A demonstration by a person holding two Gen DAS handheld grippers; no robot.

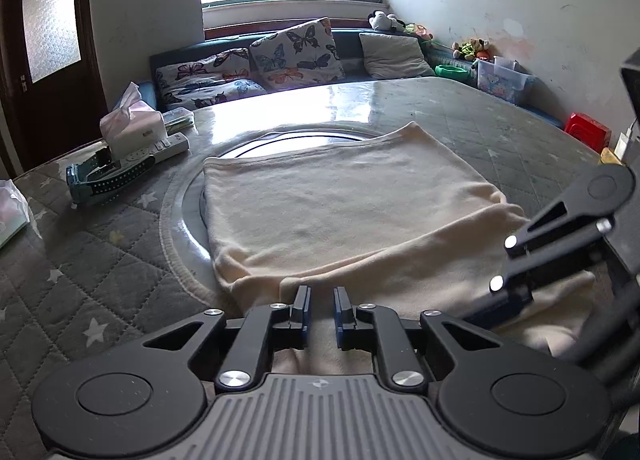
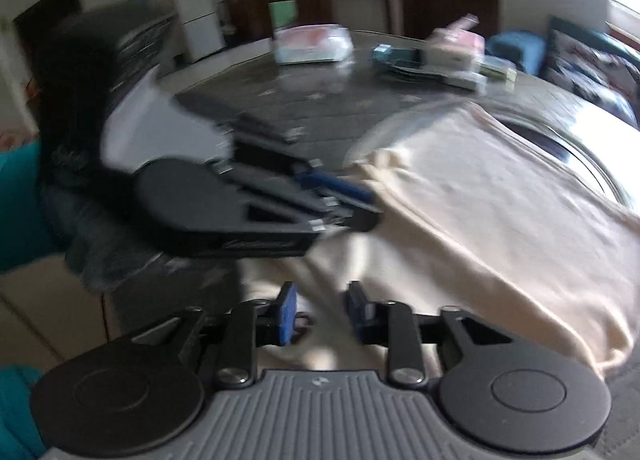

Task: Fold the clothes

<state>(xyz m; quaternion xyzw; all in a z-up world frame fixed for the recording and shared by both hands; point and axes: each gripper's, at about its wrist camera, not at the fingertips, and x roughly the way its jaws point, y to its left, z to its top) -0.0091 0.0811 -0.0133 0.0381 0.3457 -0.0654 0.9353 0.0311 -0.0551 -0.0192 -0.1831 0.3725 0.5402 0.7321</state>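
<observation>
Both the left gripper (image 1: 322,302) and right gripper (image 2: 322,310) hover parted, empty, over the cream garment (image 1: 344,211).

No legible text, number or brand is found in either view. The white tissue box (image 1: 134,131) carries a small dark marking too small to read. The side of the left tool (image 2: 362,205) shows a blurred embossed mark, unreadable.

Soft matt cream cloth garment (image 1: 340,215), glossy glass turntable (image 1: 304,139), quilted grey fabric table cover (image 1: 80,284), matt black plastic left gripper (image 1: 322,306)
</observation>
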